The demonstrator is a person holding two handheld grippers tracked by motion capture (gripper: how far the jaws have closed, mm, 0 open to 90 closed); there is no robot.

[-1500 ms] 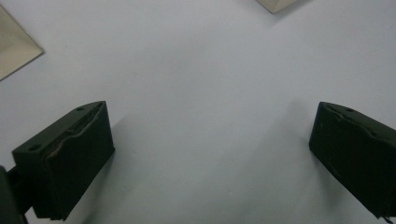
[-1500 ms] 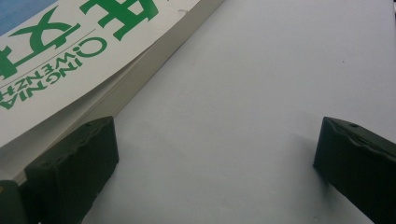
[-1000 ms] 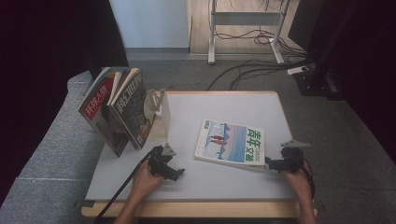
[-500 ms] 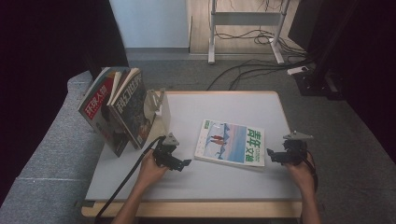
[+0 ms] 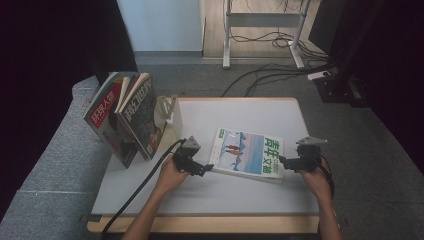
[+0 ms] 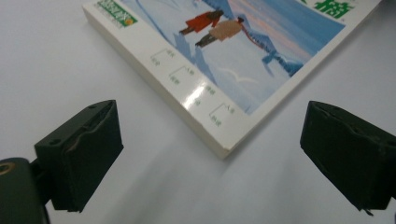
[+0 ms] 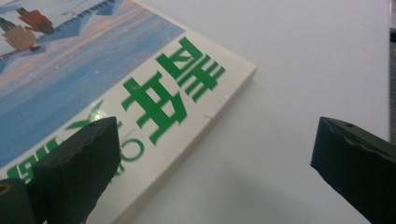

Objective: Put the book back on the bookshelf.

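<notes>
at the table's (image 5: 150, 192) left edge two magazines (image 5: 122, 117) lean in a rack (image 5: 171, 112). the left gripper (image 5: 206, 169), jaws spread wide, sits low on the surface just off the near-left corner of the flat book (image 5: 247, 153), which lies mid-table toward the right edge. the right gripper (image 5: 284, 161), jaws also wide apart, sits at the book's near-right corner.

White table (image 5: 240, 195), wood-edged: a magazine (image 5: 247, 153) lies flat mid-right, and what looks like a book stand (image 5: 169, 116) sits far-left.
</notes>
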